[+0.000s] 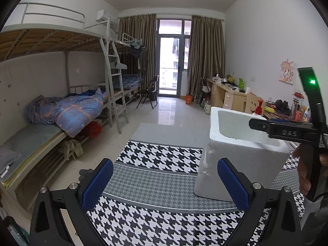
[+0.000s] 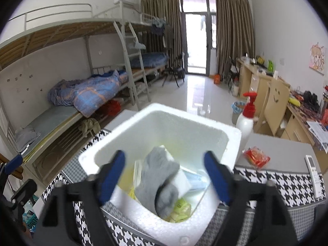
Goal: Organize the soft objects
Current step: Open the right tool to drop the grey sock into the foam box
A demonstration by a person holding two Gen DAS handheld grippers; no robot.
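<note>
Right wrist view looks down into the white foam box [image 2: 162,143] on the houndstooth-covered desk [image 2: 287,182]: a grey sock [image 2: 157,176] lies inside on packets and a blue mask, apart from the blue pads. The right gripper [image 2: 164,176] hangs above it, spread wide and empty. The left gripper [image 1: 165,182], also spread and empty, hovers over the cloth beside the box.

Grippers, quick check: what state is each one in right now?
Left gripper: open, nothing between its fingers, over the houndstooth cloth.
Right gripper: open, above the foam box; the grey sock lies in the box, not held.
</note>
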